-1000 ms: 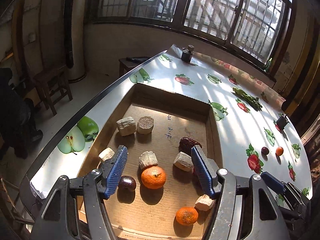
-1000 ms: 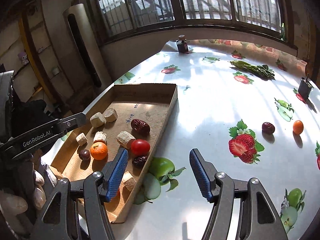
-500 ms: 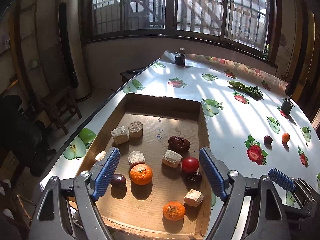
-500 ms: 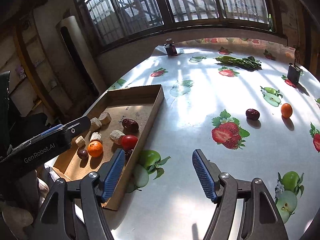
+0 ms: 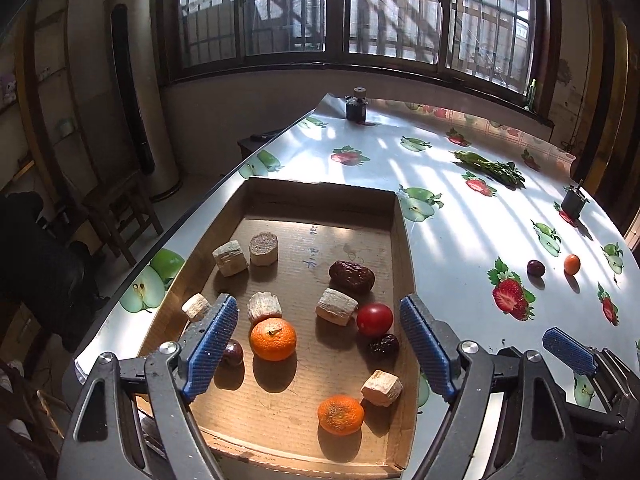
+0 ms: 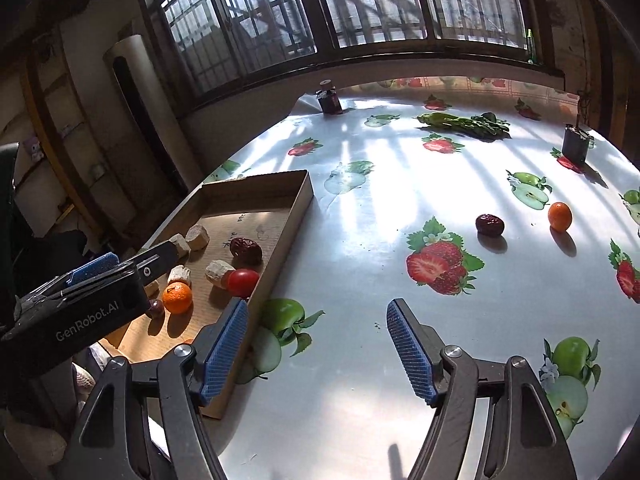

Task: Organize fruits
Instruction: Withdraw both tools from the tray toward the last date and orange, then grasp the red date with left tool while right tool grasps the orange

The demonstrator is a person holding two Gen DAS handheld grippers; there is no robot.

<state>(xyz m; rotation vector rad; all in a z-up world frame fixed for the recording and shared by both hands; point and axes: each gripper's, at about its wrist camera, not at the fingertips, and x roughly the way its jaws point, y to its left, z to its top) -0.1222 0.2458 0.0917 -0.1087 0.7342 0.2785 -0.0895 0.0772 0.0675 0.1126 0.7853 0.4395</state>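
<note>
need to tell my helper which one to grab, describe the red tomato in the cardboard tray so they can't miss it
Start at the shallow cardboard tray at the table's left edge and go to its right-hand wall, on the near half. The tomato sits there between a pale cut chunk and a small dark wrinkled date. It is the only smooth, shiny, bright red round thing in the tray; the other round fruits are orange or dark.

Left gripper: angled downward, blue-padded fingers spread wide, nothing between, recently opening. Right gripper: angled downward near the worktop's front edge, spread wide, nothing held, recently opening.
</note>
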